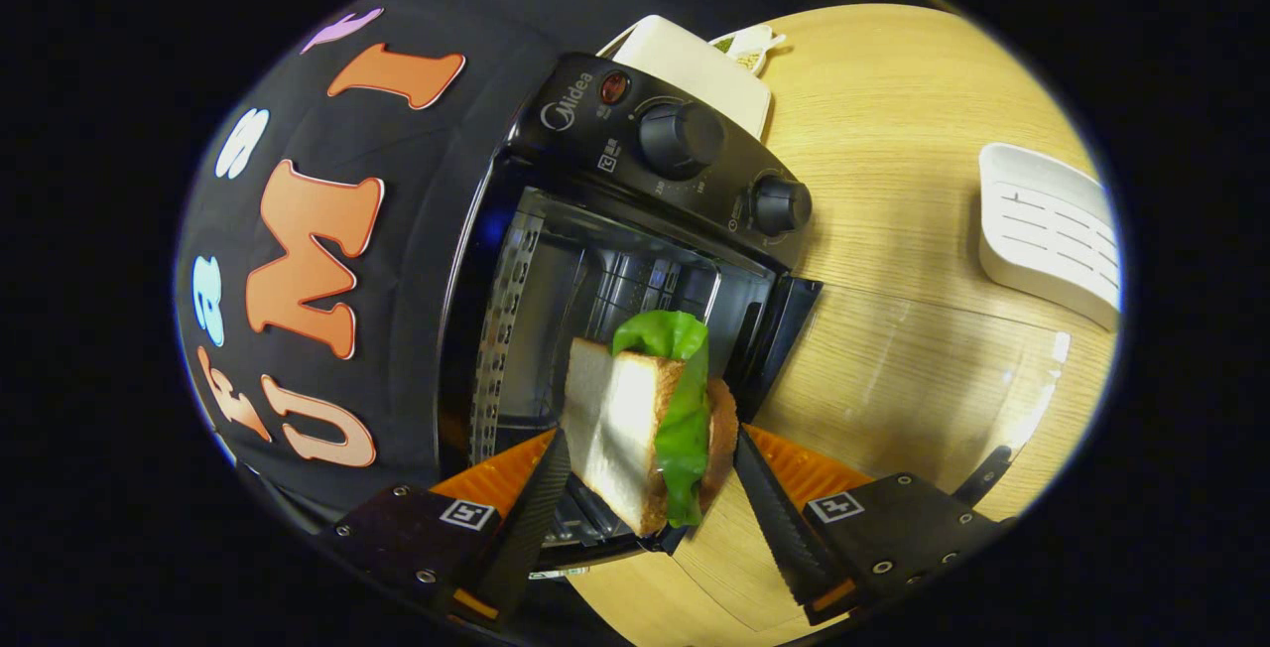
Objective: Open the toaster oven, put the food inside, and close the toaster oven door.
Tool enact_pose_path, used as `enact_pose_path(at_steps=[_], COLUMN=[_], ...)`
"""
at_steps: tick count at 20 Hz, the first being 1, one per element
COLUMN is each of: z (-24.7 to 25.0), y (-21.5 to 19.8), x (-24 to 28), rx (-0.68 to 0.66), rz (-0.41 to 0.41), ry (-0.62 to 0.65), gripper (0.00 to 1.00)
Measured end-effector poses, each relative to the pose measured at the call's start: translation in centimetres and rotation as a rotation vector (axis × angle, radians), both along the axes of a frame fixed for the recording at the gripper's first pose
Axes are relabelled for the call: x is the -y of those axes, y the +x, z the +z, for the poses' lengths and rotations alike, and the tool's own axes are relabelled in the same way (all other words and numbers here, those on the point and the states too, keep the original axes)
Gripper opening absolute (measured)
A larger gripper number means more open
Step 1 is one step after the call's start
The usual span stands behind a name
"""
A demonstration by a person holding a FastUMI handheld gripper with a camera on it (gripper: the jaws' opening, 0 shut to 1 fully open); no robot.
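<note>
Sandwich (650, 429) sits clamped between the 2 fingers of the gripper (650, 473), bread slices pressed flat-on so the lettuce and fried patty stay stacked. It hangs right at the mouth of the toaster oven (635, 230), whose glass door (923, 379) lies folded down flat on the wooden table (893, 111), leaving the cavity clear for entry. My read: opening is done, insertion is next, and the grip is edge-on to slide past the frame. White tray (1052, 230) sits well apart.
</note>
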State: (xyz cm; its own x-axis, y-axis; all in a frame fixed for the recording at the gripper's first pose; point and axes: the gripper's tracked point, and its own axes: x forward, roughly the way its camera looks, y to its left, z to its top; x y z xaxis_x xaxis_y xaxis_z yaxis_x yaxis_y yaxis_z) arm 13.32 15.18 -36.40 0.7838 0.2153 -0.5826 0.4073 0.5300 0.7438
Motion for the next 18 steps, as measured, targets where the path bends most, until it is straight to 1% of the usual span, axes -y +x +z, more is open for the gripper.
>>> enact_pose_path(at_steps=[3,6,7,11,14,16,18], z=[0.4,0.7,0.8,0.8,0.5,0.0,-0.6], y=[-1.3,-3.6,-4.4,-8.5,-12.4,-14.5,-16.1], x=[0.1,0.1,0.0,0.0,0.3,1.3,2.7], rx=[0.001,0.01,0.015,0.029,0.018,0.004,-0.01], rz=[0.017,0.069,0.099,0.264,0.416,0.505,0.579], ry=[-0.025,-0.085,-0.109,-0.272,-0.411,-0.53,-0.681], gripper=[0.98,0.98,0.99,0.98,0.98,0.98,0.99])
